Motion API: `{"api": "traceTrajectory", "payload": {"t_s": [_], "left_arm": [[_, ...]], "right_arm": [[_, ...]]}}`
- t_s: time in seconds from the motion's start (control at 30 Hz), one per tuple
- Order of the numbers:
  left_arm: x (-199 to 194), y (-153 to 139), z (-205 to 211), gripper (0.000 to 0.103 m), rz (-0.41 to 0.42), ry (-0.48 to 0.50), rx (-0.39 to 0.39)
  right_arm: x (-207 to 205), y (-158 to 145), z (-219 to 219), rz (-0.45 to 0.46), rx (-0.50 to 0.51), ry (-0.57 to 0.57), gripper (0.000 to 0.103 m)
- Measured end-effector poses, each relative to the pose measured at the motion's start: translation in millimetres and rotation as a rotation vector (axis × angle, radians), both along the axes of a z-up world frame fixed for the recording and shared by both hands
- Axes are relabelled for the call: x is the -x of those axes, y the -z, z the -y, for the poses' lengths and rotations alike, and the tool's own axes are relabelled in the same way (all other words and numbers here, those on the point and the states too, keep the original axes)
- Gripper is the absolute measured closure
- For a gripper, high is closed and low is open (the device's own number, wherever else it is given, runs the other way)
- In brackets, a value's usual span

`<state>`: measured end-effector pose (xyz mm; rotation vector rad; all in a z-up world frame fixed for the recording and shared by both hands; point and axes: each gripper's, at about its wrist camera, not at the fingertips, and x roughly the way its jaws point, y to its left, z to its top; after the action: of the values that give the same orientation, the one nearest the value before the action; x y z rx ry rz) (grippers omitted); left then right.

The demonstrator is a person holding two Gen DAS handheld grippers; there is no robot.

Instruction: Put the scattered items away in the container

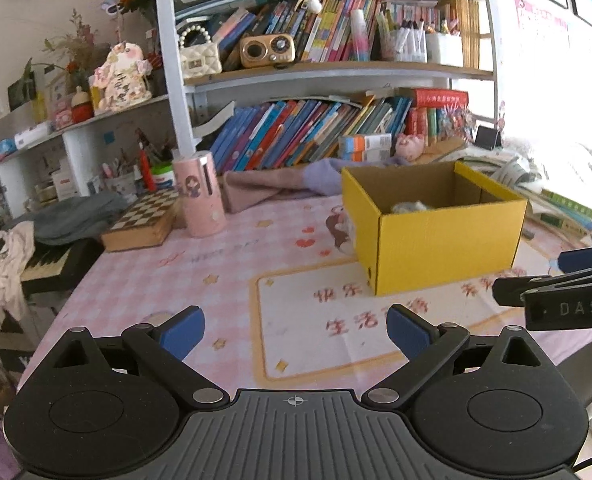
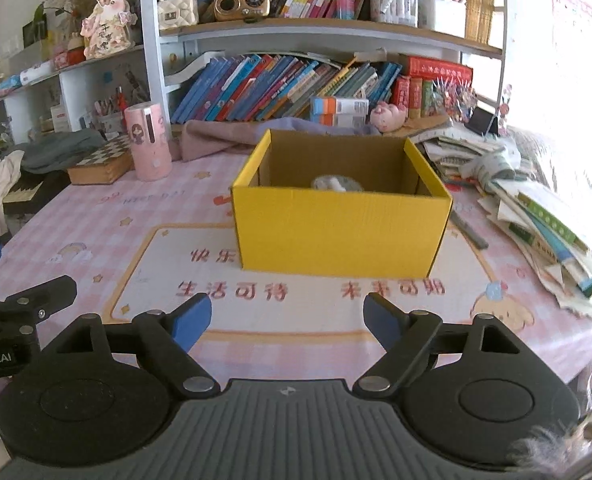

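A yellow cardboard box [image 2: 340, 228] stands open-topped on the pink table cover, straight ahead of my right gripper [image 2: 287, 320]. A pale grey-white soft item [image 2: 336, 184] lies on its floor. The right gripper's blue pads stand wide apart over the printed mat with nothing between them. In the left wrist view the same box [image 1: 444, 244] sits to the right and ahead, the pale item [image 1: 410, 207] just showing inside. My left gripper [image 1: 296, 332] is open and empty, short of the box. The right gripper's finger [image 1: 552, 292] pokes in at that view's right edge.
A pink cylindrical holder [image 2: 148, 142] and a chessboard box [image 2: 99, 162] stand at the left. A messy stack of books and papers [image 2: 536, 208] fills the right side, with a dark pen [image 2: 470, 230] beside the box. Bookshelves [image 2: 296, 92] and crumpled cloth [image 2: 215, 136] back the table.
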<state>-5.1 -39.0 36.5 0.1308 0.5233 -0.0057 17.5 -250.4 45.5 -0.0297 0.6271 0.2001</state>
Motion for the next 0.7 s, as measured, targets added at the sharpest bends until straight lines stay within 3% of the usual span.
{"api": "traceTrajectory", "payload": {"t_s": [0.33,0.7], "left_arm": [[19,9,-12,0.004,-0.053,-0.037,-0.017],[22,11,-19,0.0,-0.063,-0.039,-0.008]], "right_arm": [[22,13,-16,-0.044,0.029,-0.002,0.008],[27,16,-19,-0.047,0.036,-0.003,0.006]]}}
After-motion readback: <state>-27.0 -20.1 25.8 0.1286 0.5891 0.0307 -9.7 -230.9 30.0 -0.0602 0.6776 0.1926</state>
